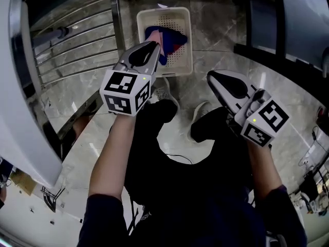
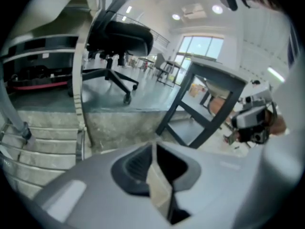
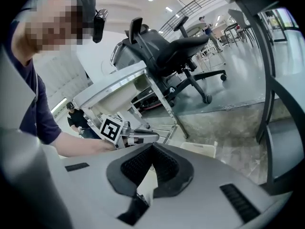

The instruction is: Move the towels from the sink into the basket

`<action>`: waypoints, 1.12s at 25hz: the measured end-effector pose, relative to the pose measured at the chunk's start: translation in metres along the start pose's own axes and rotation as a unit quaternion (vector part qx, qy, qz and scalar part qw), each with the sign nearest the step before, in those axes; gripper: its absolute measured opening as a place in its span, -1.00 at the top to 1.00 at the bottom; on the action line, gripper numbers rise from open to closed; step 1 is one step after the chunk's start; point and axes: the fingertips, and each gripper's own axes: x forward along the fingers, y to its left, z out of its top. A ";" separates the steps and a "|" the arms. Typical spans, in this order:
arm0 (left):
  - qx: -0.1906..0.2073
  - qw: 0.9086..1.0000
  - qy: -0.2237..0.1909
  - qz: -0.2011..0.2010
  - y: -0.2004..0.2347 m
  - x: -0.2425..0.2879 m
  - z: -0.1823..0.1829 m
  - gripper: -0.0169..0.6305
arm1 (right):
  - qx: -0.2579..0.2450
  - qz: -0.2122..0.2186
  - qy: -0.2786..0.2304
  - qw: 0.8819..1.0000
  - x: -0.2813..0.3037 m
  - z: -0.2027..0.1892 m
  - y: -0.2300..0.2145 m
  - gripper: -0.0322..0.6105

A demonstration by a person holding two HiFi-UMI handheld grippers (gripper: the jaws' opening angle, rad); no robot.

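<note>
A white perforated basket [image 1: 188,40] stands on the stone floor at the top of the head view, with blue, pink and red towels [image 1: 172,37] bunched inside it. My left gripper [image 1: 156,46] hangs over the basket's near left corner, jaws together and nothing between them; in its own view the tips [image 2: 155,146] meet over bare floor. My right gripper [image 1: 211,76] is lower and to the right of the basket, also shut and empty [image 3: 152,146]. The right gripper view catches the left gripper's marker cube [image 3: 111,128] and a corner of the basket [image 3: 202,149].
A white curved counter [image 1: 15,86] with metal rails [image 1: 67,48] beneath it runs along the left. A dark-framed table [image 1: 272,55] stands at the right. A black office chair [image 3: 176,46] is behind. My shoes [image 1: 165,93] stand just in front of the basket.
</note>
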 end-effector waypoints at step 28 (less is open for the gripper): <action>0.007 0.998 -0.065 -0.012 -0.195 -0.256 0.145 0.94 | -0.058 -0.007 -0.053 0.997 -0.207 0.119 0.186 0.88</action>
